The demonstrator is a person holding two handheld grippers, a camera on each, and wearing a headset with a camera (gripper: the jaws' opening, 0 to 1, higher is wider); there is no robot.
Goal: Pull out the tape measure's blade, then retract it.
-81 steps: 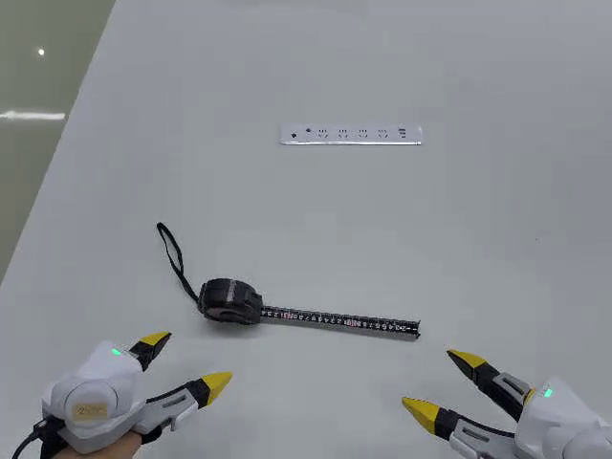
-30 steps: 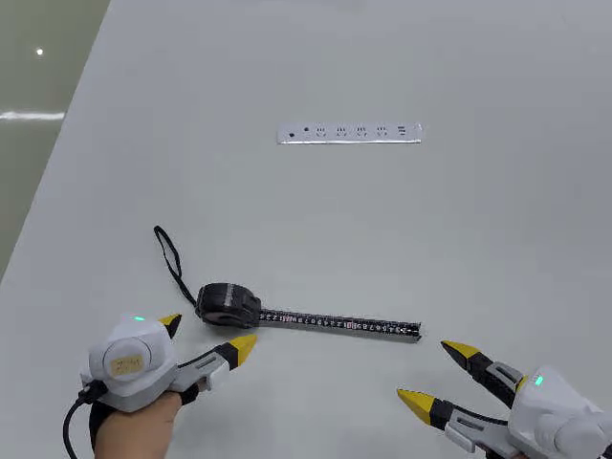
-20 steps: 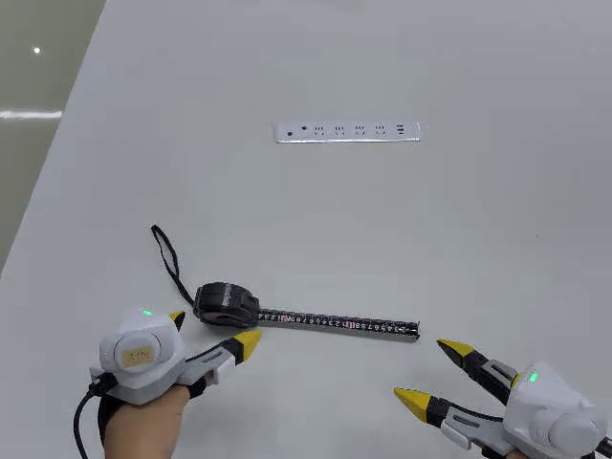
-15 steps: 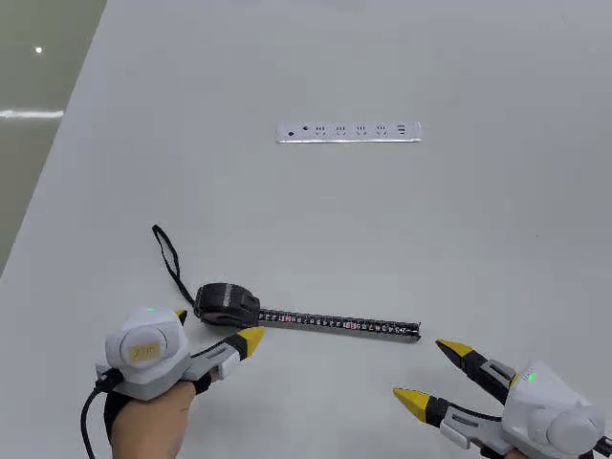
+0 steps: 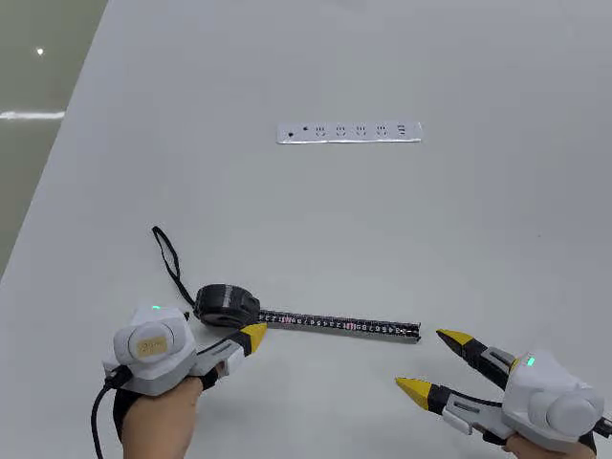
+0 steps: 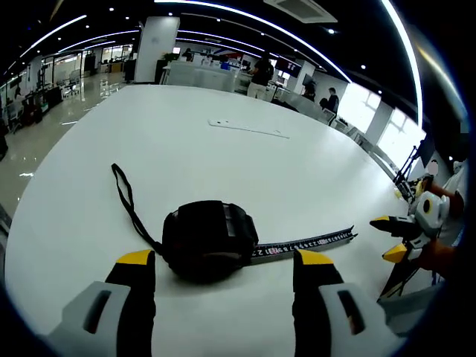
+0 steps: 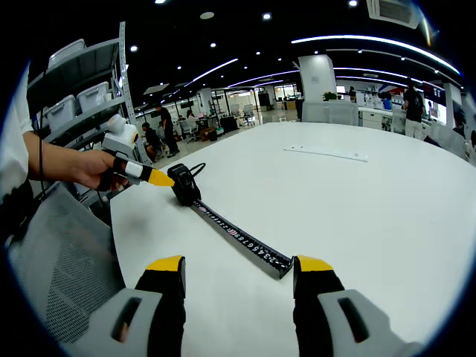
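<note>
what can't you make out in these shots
Numerals on the black metal blade: too small in the head view, smeared in both gripper views.
Far jaw tip of the left tool: hidden behind its own white housing in the head view.
Socket markings on the white power strip: too small in the head view.

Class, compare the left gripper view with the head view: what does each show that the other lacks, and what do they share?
Left gripper view: curved ceiling light strips and distant people beyond the white table. Head view: glossy green floor beside that table. Shared: the black tape measure case, its extended marked blade, its black wrist strap, the white power strip and the open right gripper.
</note>
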